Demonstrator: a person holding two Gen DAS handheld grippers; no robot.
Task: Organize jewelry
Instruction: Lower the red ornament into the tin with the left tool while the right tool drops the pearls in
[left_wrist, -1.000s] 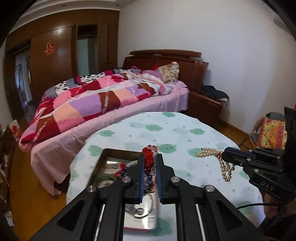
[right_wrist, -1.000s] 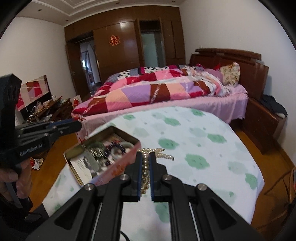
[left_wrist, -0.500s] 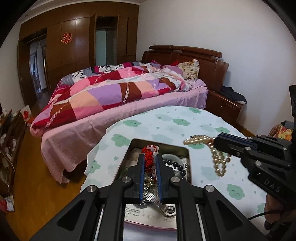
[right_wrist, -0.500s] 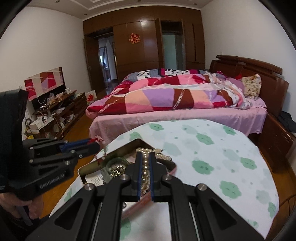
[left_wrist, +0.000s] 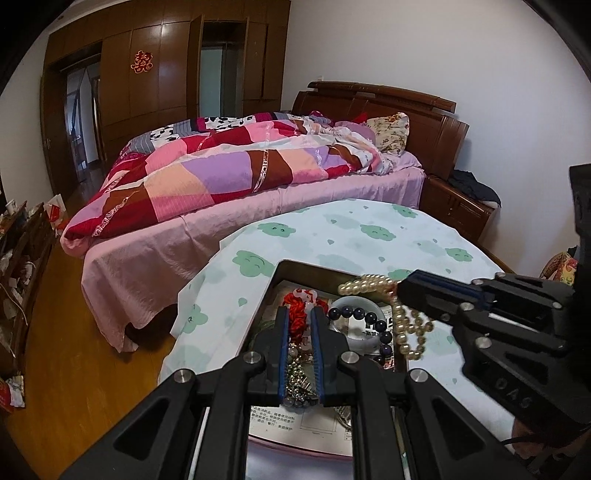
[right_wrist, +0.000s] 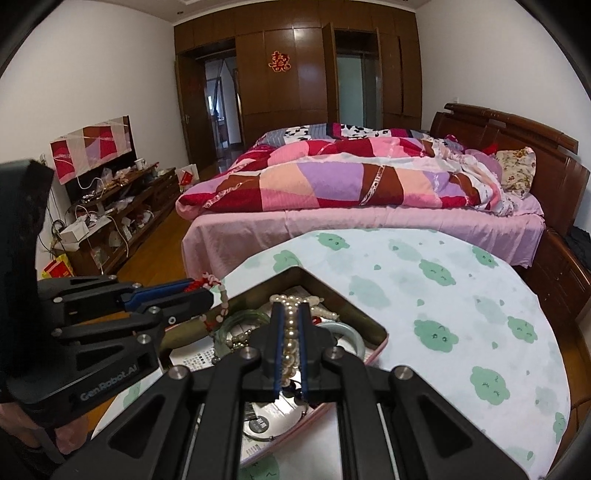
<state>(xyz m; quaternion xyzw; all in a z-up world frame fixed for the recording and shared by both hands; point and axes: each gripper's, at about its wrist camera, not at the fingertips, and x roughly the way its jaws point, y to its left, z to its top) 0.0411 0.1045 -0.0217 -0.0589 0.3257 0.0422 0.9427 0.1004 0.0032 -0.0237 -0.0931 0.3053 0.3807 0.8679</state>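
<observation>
tin (left_wrist: 295, 264): near end behind the gripper arms, lower frame
printed paper (left_wrist: 271, 415): text too small to read
hand (right_wrist: 22, 430): cut off, lower left

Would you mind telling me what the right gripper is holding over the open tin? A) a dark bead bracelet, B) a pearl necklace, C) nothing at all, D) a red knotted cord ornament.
B: the right gripper is shut on the pearl necklace, whose pearls run between its pads and hang over the tin; the red cord ornament is in the left gripper.
</observation>
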